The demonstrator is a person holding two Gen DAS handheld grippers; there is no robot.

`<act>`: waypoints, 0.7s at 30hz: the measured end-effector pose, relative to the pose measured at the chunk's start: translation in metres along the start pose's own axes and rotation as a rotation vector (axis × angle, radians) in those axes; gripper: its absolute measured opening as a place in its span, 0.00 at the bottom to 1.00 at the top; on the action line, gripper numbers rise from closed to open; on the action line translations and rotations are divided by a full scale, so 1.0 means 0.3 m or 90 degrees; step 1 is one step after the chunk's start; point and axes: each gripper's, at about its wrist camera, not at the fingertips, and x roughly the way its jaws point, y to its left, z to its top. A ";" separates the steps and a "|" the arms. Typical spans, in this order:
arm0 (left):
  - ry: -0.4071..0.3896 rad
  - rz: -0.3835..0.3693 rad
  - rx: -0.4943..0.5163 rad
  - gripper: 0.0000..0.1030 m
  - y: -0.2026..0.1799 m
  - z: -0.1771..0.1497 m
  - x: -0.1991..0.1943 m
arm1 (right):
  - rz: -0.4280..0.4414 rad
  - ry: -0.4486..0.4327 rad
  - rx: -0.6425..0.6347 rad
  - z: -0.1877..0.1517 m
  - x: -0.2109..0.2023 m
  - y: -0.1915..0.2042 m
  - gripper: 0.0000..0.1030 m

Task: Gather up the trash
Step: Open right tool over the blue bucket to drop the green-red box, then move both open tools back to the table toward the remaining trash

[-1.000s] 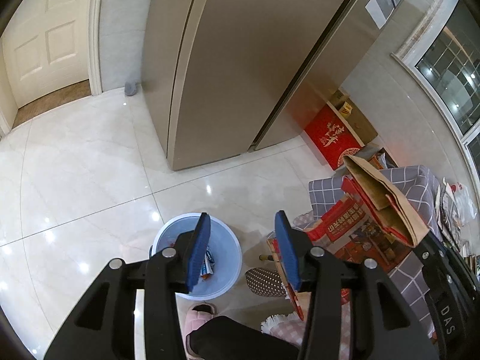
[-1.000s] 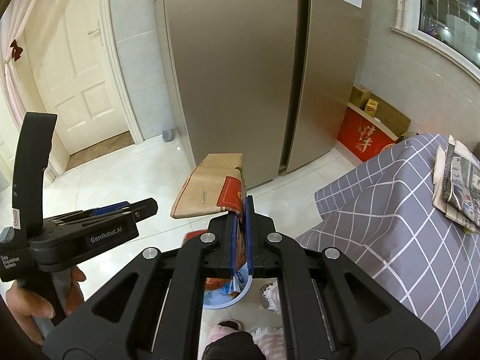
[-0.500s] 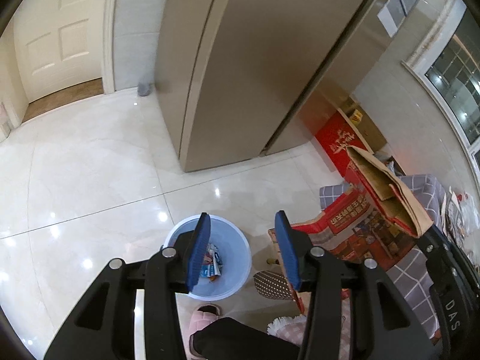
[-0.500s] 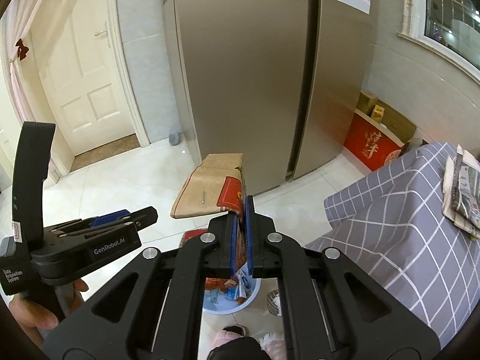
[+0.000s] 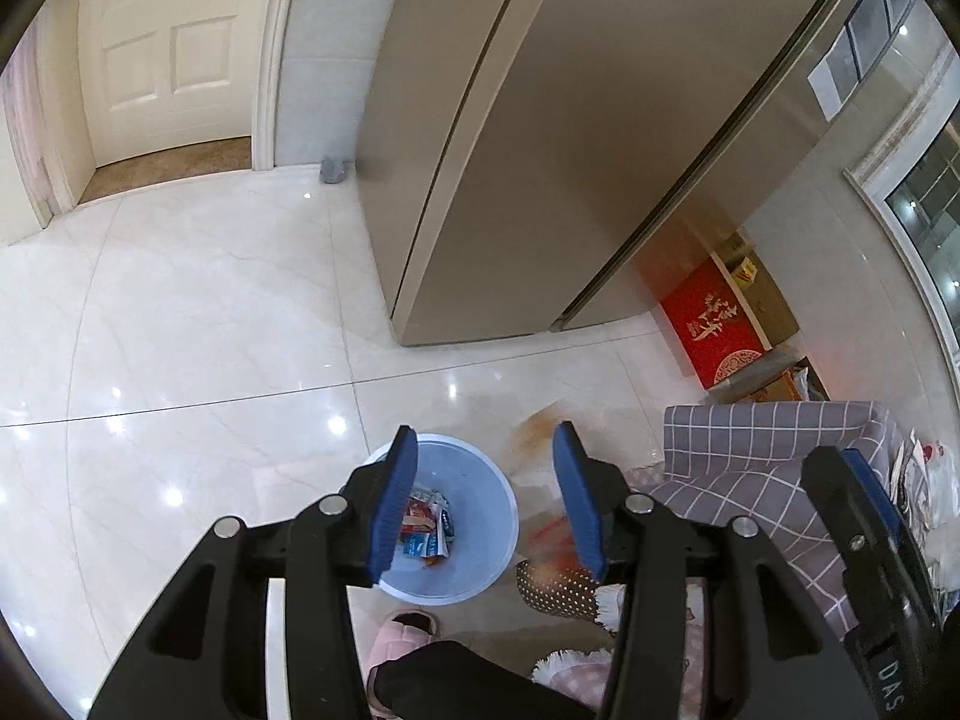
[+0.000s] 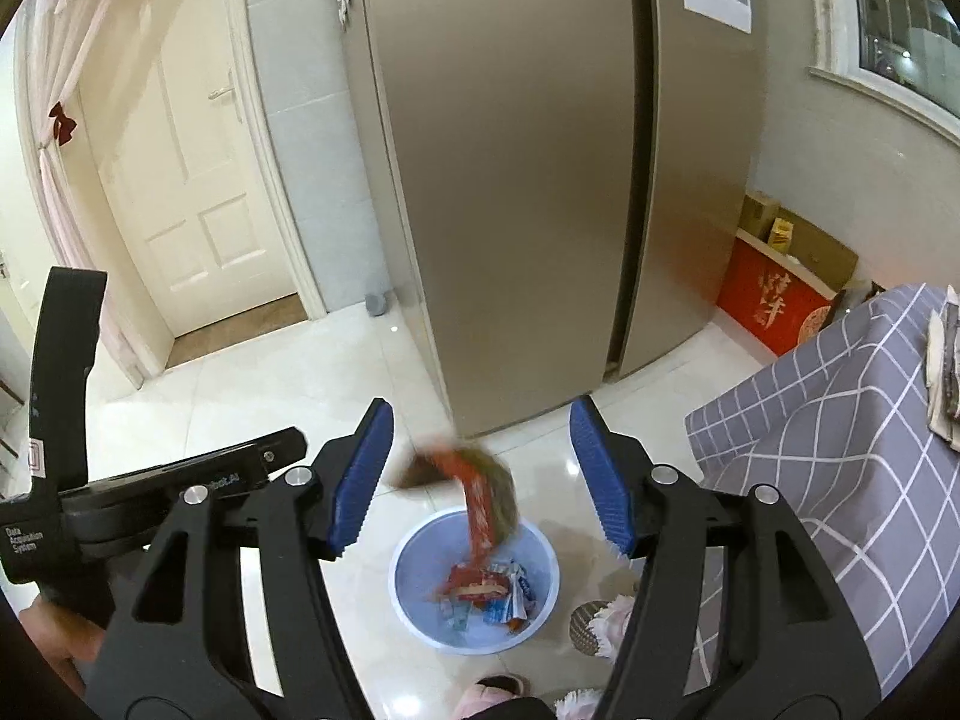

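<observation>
A flattened red and brown cardboard box [image 6: 480, 492] drops, blurred, toward the light blue bin [image 6: 414, 540] on the floor. My right gripper [image 6: 480, 414] hangs above it, its jaws opening, and the box is clear of both pads. Several wrappers [image 6: 498, 594] lie in the bin. In the left wrist view the box shows as an orange blur [image 5: 549, 534] just right of the bin [image 5: 486, 504]. My left gripper [image 5: 486, 438] stands open over the bin with nothing between its fingers. The right gripper [image 5: 858, 510] shows at that view's right edge.
A tall bronze fridge [image 6: 510, 180] stands behind the bin. A table under grey checked cloth [image 6: 840, 450] is at the right, with a red box [image 6: 774, 306] by the wall beyond. A white door [image 6: 192, 180] is far left. The person's pink slippers [image 5: 402, 636] are beside the bin.
My right gripper went from shut on the cardboard box to open, and the box fell from it toward the bin. The left gripper drifted slightly, still open.
</observation>
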 end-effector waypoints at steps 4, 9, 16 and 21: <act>0.004 -0.003 0.012 0.45 -0.015 -0.003 -0.001 | -0.002 -0.003 0.007 0.000 -0.021 -0.011 0.59; 0.005 -0.009 0.025 0.46 -0.043 -0.015 -0.020 | -0.012 -0.004 0.021 -0.001 -0.056 -0.039 0.60; 0.003 -0.019 0.052 0.46 -0.104 -0.034 -0.059 | -0.024 -0.018 0.045 -0.010 -0.138 -0.102 0.63; -0.004 -0.033 0.090 0.46 -0.205 -0.063 -0.100 | -0.040 -0.035 0.068 -0.013 -0.215 -0.166 0.64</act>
